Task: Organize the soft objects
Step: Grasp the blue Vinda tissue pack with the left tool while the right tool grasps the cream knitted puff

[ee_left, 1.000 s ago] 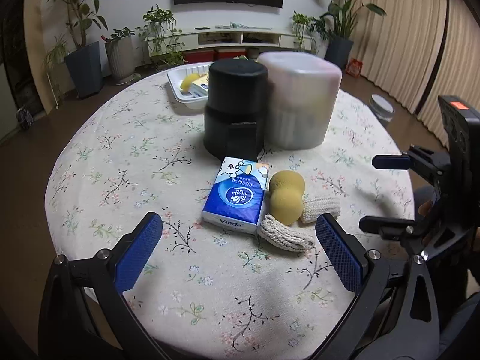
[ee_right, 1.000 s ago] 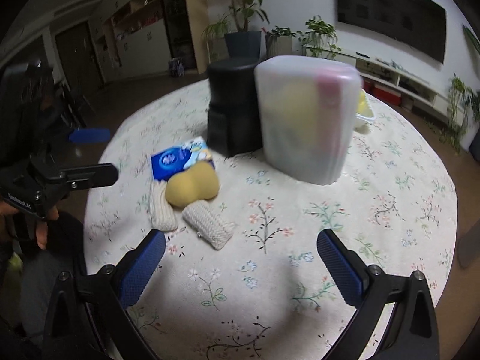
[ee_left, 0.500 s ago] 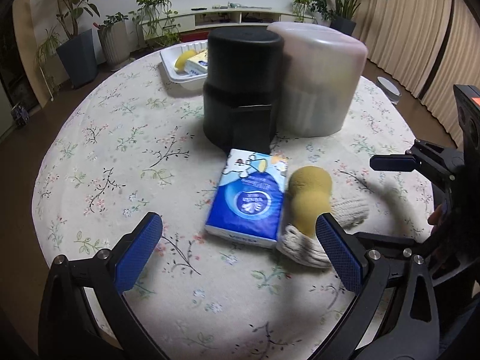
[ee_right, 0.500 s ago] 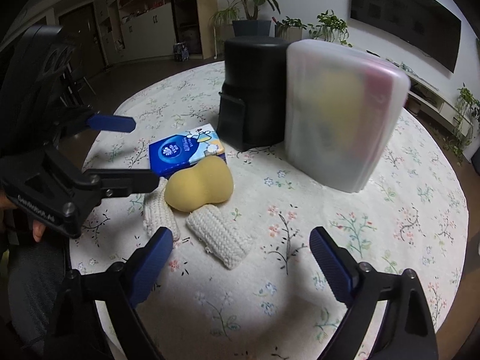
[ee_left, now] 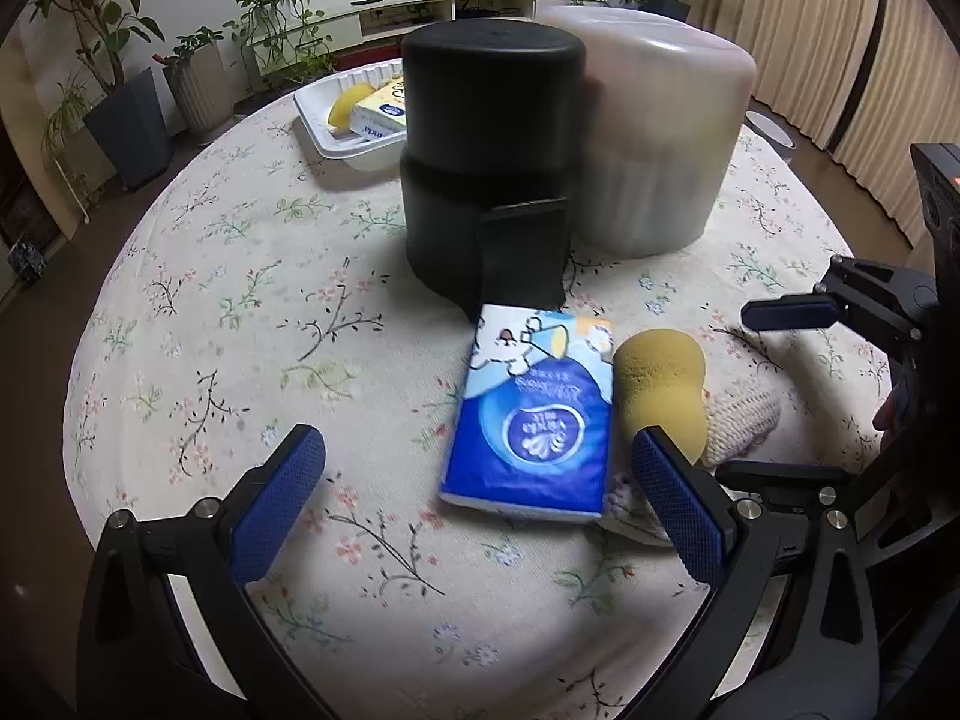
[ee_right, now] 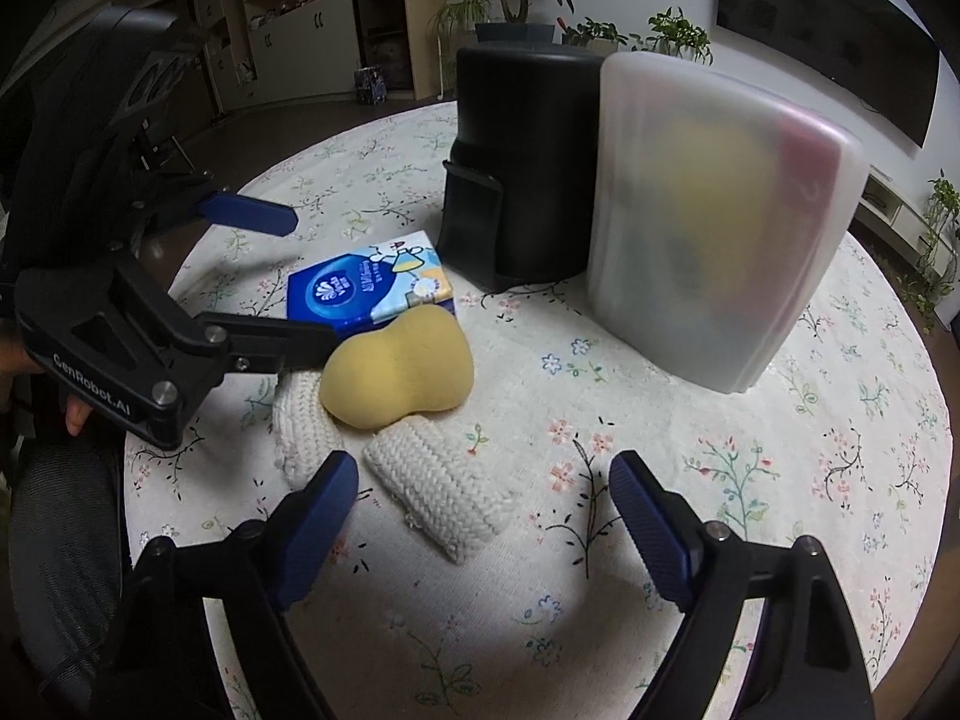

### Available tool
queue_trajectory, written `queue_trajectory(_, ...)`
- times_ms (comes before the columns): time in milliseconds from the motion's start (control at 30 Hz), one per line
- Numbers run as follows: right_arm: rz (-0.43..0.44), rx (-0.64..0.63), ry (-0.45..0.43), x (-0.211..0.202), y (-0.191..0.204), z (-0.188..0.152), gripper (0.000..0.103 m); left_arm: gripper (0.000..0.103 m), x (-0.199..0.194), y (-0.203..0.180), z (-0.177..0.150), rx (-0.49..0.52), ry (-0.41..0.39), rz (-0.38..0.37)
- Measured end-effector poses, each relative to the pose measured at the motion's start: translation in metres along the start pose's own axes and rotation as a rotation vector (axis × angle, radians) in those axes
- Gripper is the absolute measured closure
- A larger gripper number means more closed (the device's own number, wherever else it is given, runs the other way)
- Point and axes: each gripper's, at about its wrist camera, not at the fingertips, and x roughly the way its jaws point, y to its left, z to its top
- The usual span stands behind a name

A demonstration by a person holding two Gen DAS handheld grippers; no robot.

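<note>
Potted plants (ee_left: pixel 114 60), beige curtains (ee_left: pixel 840 42) (dim room)

A blue tissue pack (ee_left: pixel 531 420) lies flat on the floral-clothed round tabletop (ee_left: pixel 240 312), touching a yellow gourd-shaped sponge (ee_left: pixel 660 390), between the left hand-held gripper (ee_left: pixel 474 492)'s spread blue pads.

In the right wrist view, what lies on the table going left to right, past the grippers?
Blue tissue pack → yellow sponge → black canister → frosted plastic container. The knitted pieces overlap the sponge's span, so they are left out.
</note>
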Motion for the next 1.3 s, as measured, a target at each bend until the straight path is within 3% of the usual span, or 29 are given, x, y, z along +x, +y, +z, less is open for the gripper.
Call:
queue_trajectory(533, 0.036, -0.097, 0.058, 0.011, 0.011, 0.012, 0.034, 0.0, 0.025, 0.007, 0.016, 0.097, 0.176, -0.083)
queue_trajectory(633, 0.04, -0.102, 0.062, 0.009, 0.01, 0.011, 0.035, 0.014, 0.029, 0.008, 0.011, 0.099, 0.203, -0.073)
queue_trajectory(933, 0.055, -0.117, 0.069, 0.002, 0.009, 0.012, 0.039, 0.015, 0.03, -0.009, 0.014, 0.123, 0.218, -0.065)
queue_trajectory(1100, 0.067, -0.121, 0.076, 0.005, 0.011, 0.017, 0.038, 0.03, 0.027, -0.008, 0.017, 0.117, 0.217, -0.089)
queue_trajectory(1300, 0.064, -0.132, 0.081, 0.009, 0.012, 0.018, 0.037, 0.033, 0.026, -0.006, 0.021, 0.127, 0.22, -0.079)
